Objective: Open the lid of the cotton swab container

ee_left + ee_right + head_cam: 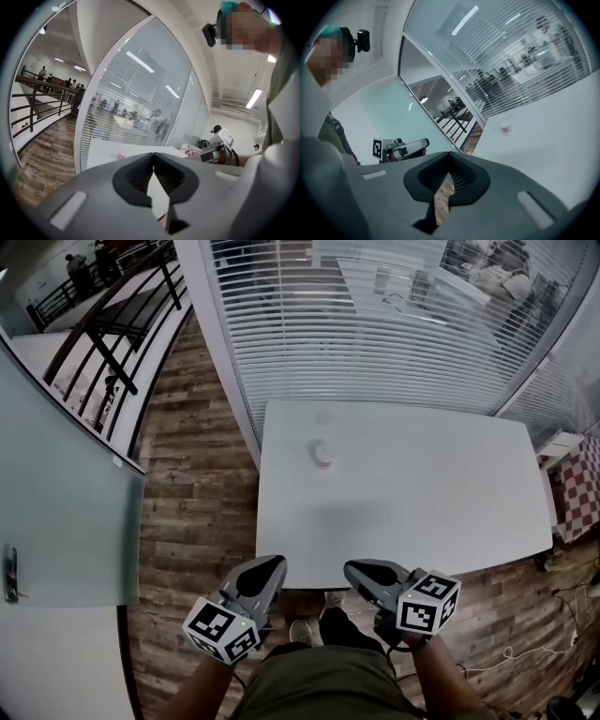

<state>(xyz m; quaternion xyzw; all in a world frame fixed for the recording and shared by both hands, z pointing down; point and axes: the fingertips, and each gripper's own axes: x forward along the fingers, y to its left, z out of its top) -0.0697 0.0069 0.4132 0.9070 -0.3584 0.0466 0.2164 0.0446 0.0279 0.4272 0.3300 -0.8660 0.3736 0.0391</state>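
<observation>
The cotton swab container (322,454) is a small clear tub with a pinkish base. It stands alone on the white table (422,502), toward the far left part. It shows small and far off in the left gripper view (121,157) and in the right gripper view (505,129). My left gripper (277,562) hangs at the table's near edge, jaws shut and empty (153,153). Beside it, my right gripper (351,568) is also shut on nothing (449,153). Both are well short of the container.
A glass wall with white blinds (375,324) runs behind the table. Wood flooring (197,474) lies to the left, with a dark railing (112,324) and a frosted glass door (56,512). A checkered item (586,486) sits off the right end.
</observation>
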